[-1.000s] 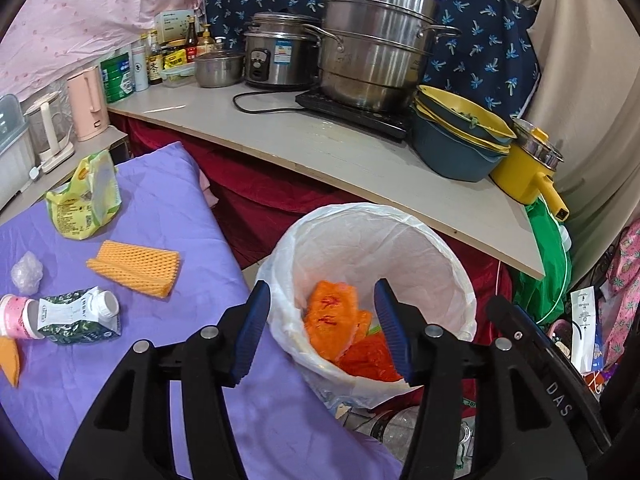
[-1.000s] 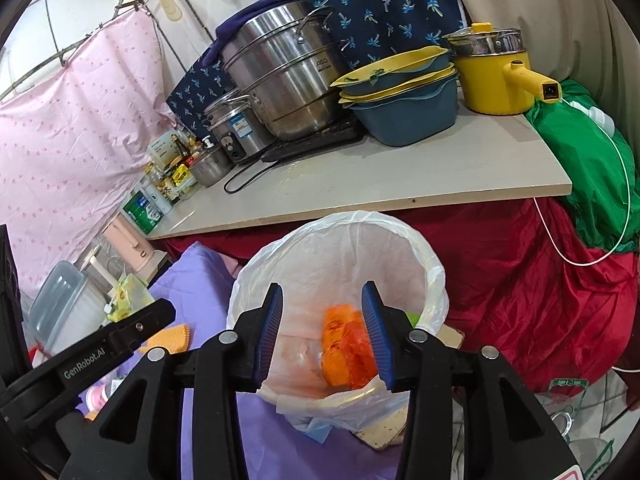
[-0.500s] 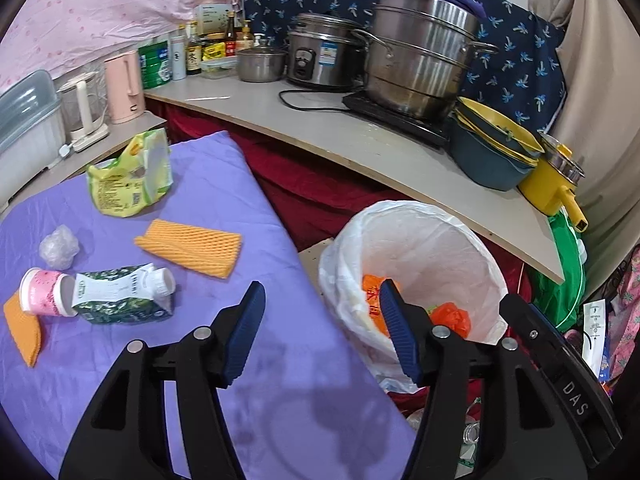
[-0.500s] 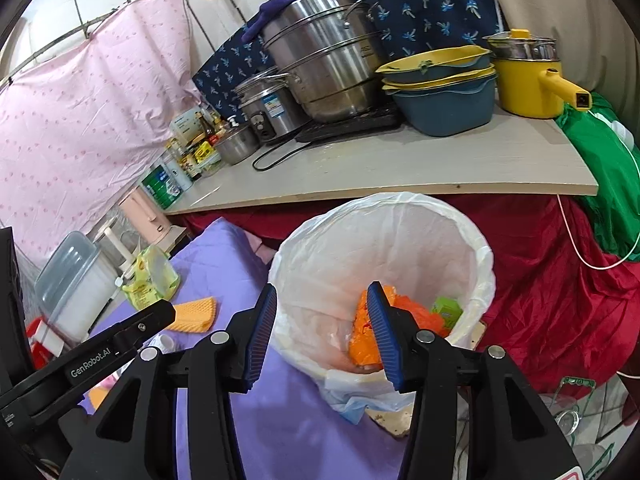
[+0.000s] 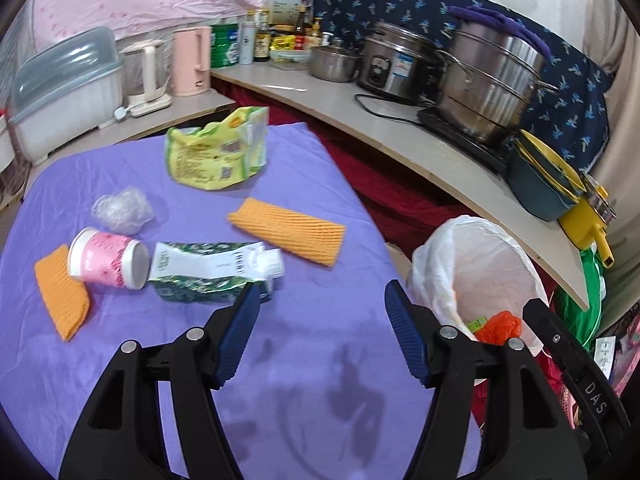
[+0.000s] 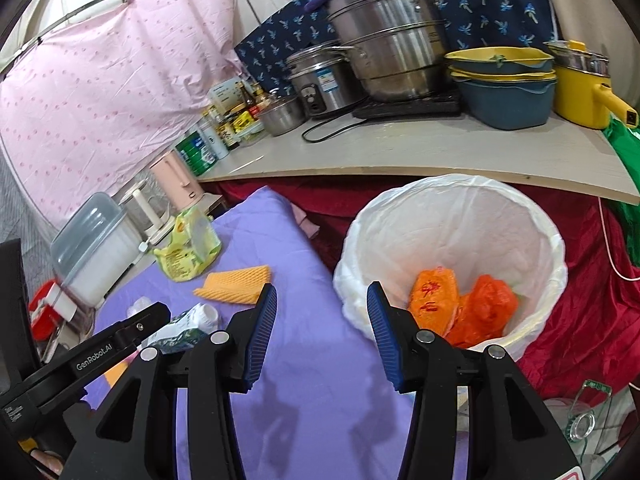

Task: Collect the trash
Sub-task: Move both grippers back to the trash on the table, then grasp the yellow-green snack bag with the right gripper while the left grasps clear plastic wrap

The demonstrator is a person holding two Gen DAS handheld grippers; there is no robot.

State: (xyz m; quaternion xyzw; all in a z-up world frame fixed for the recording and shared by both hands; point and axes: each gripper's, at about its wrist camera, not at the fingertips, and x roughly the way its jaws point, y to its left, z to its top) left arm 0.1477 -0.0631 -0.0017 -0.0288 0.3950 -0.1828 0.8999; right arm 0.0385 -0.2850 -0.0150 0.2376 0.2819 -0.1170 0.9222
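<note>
Trash lies on the purple table (image 5: 304, 392): a green-white carton (image 5: 212, 270), a pink cup (image 5: 106, 258) on its side, an orange foam net (image 5: 288, 230), a second orange net (image 5: 60, 296), a clear plastic wad (image 5: 122, 208) and a yellow-green bag (image 5: 218, 152). A white-lined bin (image 6: 460, 248) beside the table holds orange bags (image 6: 460, 304). My left gripper (image 5: 320, 312) is open and empty, just right of the carton. My right gripper (image 6: 320, 312) is open and empty over the table edge beside the bin.
A counter (image 5: 400, 136) behind carries steel pots (image 5: 488, 76), a rice cooker (image 5: 392, 64), stacked bowls (image 5: 544, 176), a yellow pot (image 6: 580, 84), bottles and kettles. A red cloth (image 6: 592, 280) hangs under it. A plastic box (image 5: 68, 88) stands at far left.
Both grippers swung left from over the bin toward the table. The left one now faces the carton and cup, and the bin has slid to the right of both views.
</note>
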